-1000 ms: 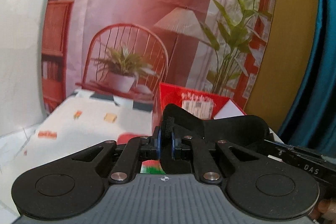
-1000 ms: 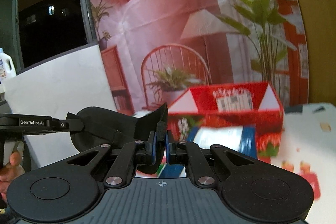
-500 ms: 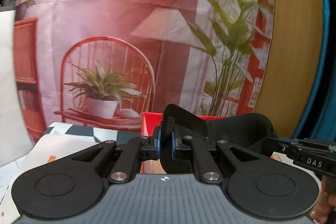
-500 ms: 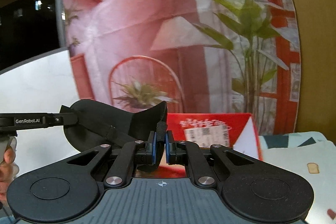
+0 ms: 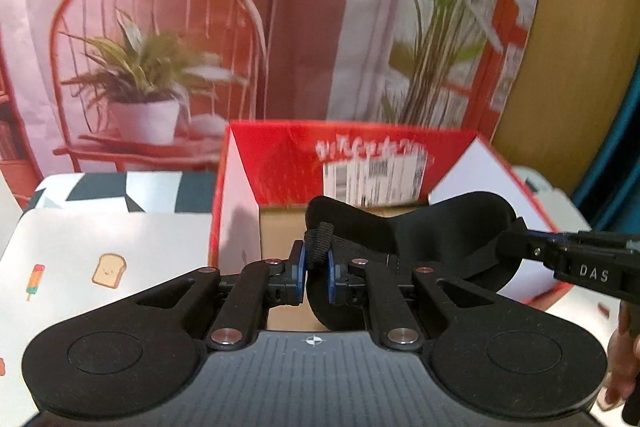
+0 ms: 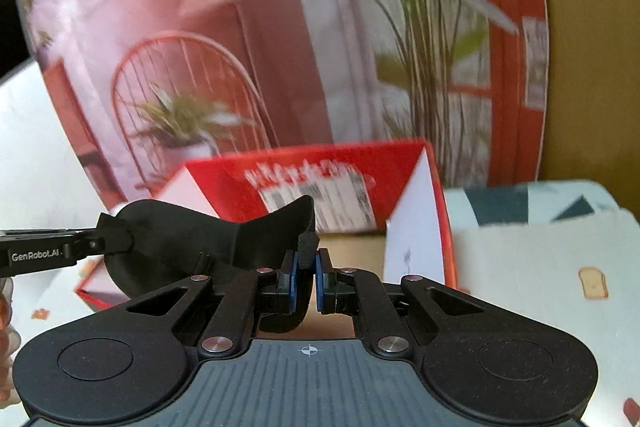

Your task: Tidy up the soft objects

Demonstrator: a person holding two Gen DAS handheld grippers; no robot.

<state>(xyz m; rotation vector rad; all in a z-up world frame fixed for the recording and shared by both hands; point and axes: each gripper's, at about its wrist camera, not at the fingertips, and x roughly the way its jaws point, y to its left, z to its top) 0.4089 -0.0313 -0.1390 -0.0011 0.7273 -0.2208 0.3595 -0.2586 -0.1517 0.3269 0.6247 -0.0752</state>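
Observation:
A black padded eye mask (image 5: pixel 420 227) with a strap is stretched between both grippers. My left gripper (image 5: pixel 315 273) is shut on its left end. My right gripper (image 6: pixel 305 281) is shut on its right end; the mask (image 6: pixel 208 239) runs off to the left there. The right gripper's fingers (image 5: pixel 560 251) show at the right of the left wrist view, and the left gripper's fingers (image 6: pixel 80 247) at the left of the right wrist view. The mask hangs over the open red cardboard box (image 5: pixel 360 151), also in the right wrist view (image 6: pixel 400 167). The box's brown floor (image 5: pixel 280 231) shows.
The box stands on a white tablecloth (image 5: pixel 100 239) printed with toast and ice-lolly pictures. Behind it hangs a backdrop (image 5: pixel 160 27) with a red chair, plants and a lamp. A yellow-brown wall (image 5: pixel 580 67) is at the right.
Both grippers have moved forward and tipped down with the mask. The red box now looks larger and nearer, and its open inside shows under the mask.

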